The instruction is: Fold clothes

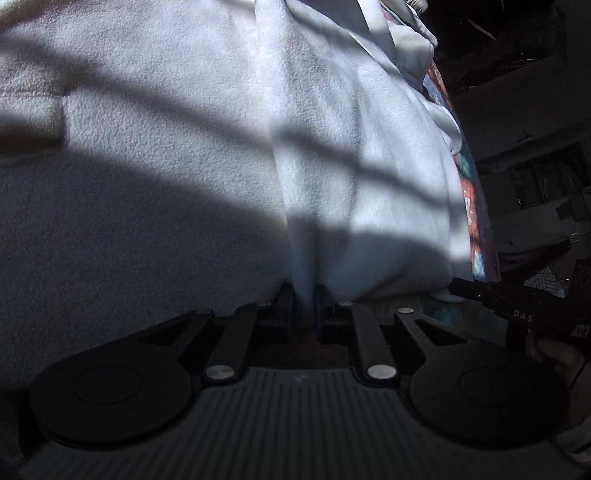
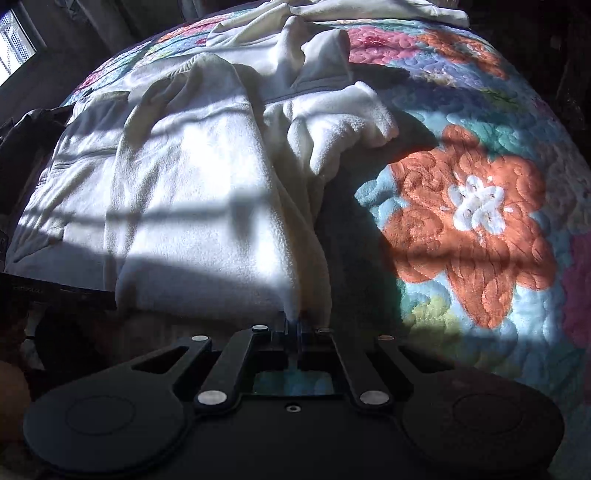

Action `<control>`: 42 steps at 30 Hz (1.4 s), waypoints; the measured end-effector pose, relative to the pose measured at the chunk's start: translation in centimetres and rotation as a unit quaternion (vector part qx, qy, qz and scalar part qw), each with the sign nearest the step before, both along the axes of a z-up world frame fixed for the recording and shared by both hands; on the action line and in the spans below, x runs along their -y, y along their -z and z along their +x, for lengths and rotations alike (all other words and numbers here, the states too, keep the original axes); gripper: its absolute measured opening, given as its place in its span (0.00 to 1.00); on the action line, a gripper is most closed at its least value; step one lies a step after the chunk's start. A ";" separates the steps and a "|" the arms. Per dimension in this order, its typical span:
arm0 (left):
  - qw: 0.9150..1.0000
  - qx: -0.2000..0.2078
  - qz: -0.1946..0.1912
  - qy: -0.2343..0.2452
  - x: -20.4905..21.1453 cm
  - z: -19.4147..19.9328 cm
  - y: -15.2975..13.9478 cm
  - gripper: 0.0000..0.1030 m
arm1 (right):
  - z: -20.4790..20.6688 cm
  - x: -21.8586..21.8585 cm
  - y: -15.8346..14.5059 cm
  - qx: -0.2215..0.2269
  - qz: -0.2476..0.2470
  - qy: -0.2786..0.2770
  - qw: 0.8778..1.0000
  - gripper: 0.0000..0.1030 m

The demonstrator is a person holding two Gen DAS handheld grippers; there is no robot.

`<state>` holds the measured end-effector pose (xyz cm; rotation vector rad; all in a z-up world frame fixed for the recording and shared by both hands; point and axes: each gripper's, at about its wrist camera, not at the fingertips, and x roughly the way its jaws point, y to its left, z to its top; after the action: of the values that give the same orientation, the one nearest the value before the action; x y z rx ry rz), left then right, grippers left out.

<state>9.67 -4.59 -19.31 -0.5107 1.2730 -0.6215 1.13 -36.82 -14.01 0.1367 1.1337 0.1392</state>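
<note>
A white fleece garment [image 2: 192, 192] lies spread on a flowered quilt [image 2: 461, 206], with a sleeve folded across its body and its collar at the far end. My right gripper [image 2: 297, 321] is shut on the garment's near hem at its right edge. In the left wrist view the same white fleece [image 1: 184, 147] fills the frame, and my left gripper [image 1: 304, 291] is shut on a pinched fold of its near edge. The right gripper's black body [image 1: 517, 306] shows at the right of the left wrist view, close beside the hem.
The quilt covers a bed and runs out to the right of the garment with a large orange flower [image 2: 469, 221]. More pale cloth [image 2: 388, 9] lies at the far end. A bright window [image 2: 16, 40] is at the far left; dark room furniture [image 1: 546, 177] is beyond the bed.
</note>
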 end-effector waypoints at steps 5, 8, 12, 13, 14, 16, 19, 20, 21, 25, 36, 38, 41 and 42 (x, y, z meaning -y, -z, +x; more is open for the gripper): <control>0.999 0.036 0.012 -0.009 -0.7 0.0 -2.8 0.19 | 0.0 -1.0 -0.6 0.004 -0.018 -0.013 1.000 0.09; 0.998 0.054 0.041 -0.018 -0.6 0.7 -4.6 0.64 | -0.4 -0.7 -3.7 0.043 -0.025 0.003 0.999 0.43; 0.995 0.052 0.075 -0.029 -0.2 1.8 -7.3 0.66 | -0.2 -0.7 -8.7 0.122 -0.011 0.027 0.992 0.57; 0.995 0.062 0.068 -0.028 -0.5 1.9 -8.4 0.66 | 0.2 -0.8 -9.8 0.133 0.004 0.029 0.991 0.57; 0.995 0.075 0.062 -0.029 -0.6 2.1 -9.6 0.66 | 0.5 -0.9 -10.8 0.140 0.021 0.029 0.989 0.57; 0.993 0.101 0.057 -0.030 -0.8 2.3 -12.3 0.66 | 1.6 -1.5 -13.6 0.155 0.066 0.028 0.985 0.57; 0.990 0.126 0.042 -0.035 -1.1 3.2 -16.6 0.66 | 3.4 -2.7 -17.7 0.163 0.131 0.011 0.978 0.57; 0.991 0.125 0.034 -0.037 -1.3 3.8 -17.9 0.66 | 4.2 -3.2 -19.3 0.165 0.147 -0.001 0.975 0.57; 0.990 0.132 0.029 -0.042 -1.6 4.3 -19.2 0.66 | 5.1 -3.8 -21.0 0.166 0.161 -0.016 0.973 0.59; 0.982 0.174 0.045 -0.061 -2.0 7.4 -23.8 0.66 | 9.1 -6.0 -26.1 0.155 0.181 -0.069 0.969 0.66; 0.951 0.260 0.144 -0.082 -4.7 22.1 -23.0 0.66 | 28.9 -10.9 -23.2 0.075 0.106 -0.102 0.986 0.69; 0.948 0.263 0.164 -0.070 -4.2 25.5 -21.0 0.66 | 32.7 -12.3 -20.2 0.060 0.114 -0.088 0.988 0.69; 0.955 0.245 0.160 -0.054 -3.5 31.0 -17.5 0.64 | 37.5 -14.1 -16.5 0.057 0.116 -0.073 0.989 0.69; 0.957 0.239 0.156 -0.055 -3.2 32.7 -16.5 0.64 | 39.5 -14.7 -15.1 0.057 0.104 -0.069 0.991 0.69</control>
<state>42.40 -1.43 -2.83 -0.1499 0.8528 -0.4047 40.58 -22.15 1.10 0.2334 1.0127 0.3847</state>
